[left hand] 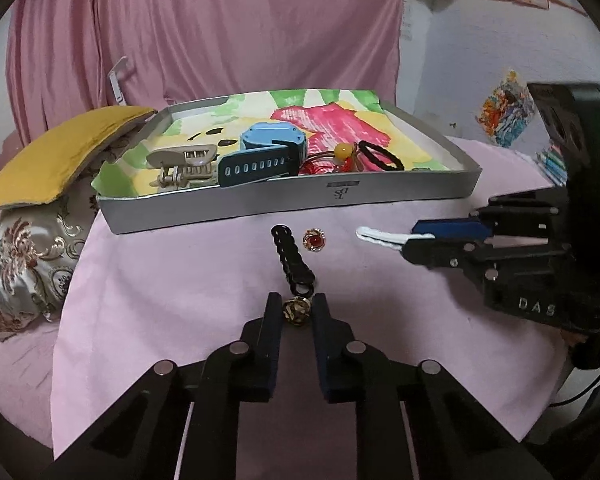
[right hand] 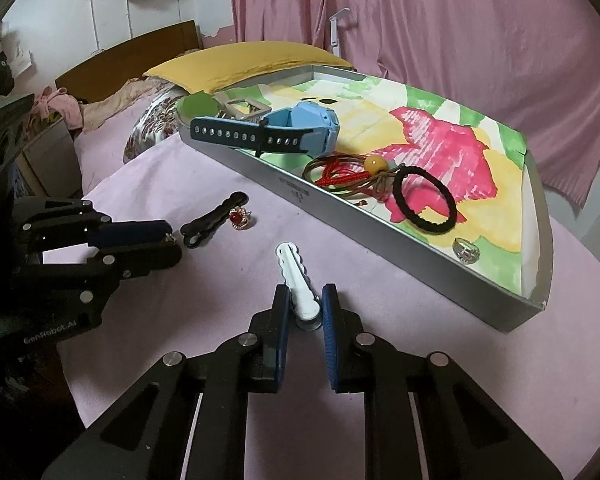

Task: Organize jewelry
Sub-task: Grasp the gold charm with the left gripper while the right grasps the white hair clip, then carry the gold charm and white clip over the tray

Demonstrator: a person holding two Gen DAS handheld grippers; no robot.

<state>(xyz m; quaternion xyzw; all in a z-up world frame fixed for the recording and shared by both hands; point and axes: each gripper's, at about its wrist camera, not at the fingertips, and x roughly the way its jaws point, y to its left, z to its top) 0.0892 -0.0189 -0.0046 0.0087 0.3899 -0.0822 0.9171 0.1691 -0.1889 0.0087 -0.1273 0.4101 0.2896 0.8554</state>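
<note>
Two black grippers reach over a pink cloth toward a shallow grey tray. Nearest in the left wrist view, the left gripper has its jaws closed on a small gold ring at cloth level. Nearest in the right wrist view, the right gripper has blue ribbed pads clamped on the end of a white scalloped hair clip. Its body reads "DAS"; the left gripper's reads "GenRobot.AI".

Between them, on the cloth, lie a black scalloped hair clip and, just beside it, a red-stone ring.

Beyond, the tray's front wall carries a small, unreadable mark. Its floor is lined with a painted sheet in pink, yellow and green. Inside sit a beige claw clip, a blue watch with a dark perforated strap, a red cord with an amber bead, a black hair tie and a silver ring.
</note>
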